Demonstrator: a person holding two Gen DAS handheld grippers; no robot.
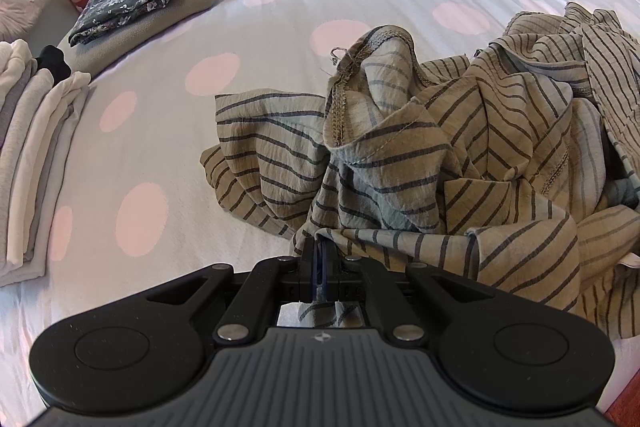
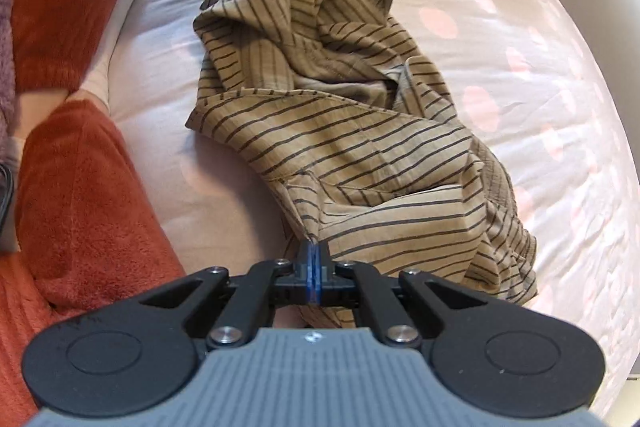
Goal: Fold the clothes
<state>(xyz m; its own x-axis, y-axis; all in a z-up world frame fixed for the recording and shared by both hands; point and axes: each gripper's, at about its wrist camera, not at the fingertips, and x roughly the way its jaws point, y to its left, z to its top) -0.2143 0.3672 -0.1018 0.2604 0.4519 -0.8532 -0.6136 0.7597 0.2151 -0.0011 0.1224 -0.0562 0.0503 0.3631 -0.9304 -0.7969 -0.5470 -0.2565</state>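
Polka-dot bedding (image 1: pixel 208 155) carries folded stacks (image 1: pixel 36 163) at left frame, while the striped garment (image 1: pixel 460 155) lies crumpled centre-right, still needing folding. Left gripper (image 1: pixel 319 259) and right gripper (image 2: pixel 313 259) each pinch its edge.

Open bedspread (image 1: pixel 280 39) lies beyond the striped garment (image 1: pixel 460 155); folded stacks (image 1: pixel 36 155) crowd its left edge, seemingly.

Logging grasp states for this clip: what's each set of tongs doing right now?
Left tongs: shut on the striped garment, pinching an edge.
Right tongs: shut on the same striped garment, pinching another edge.
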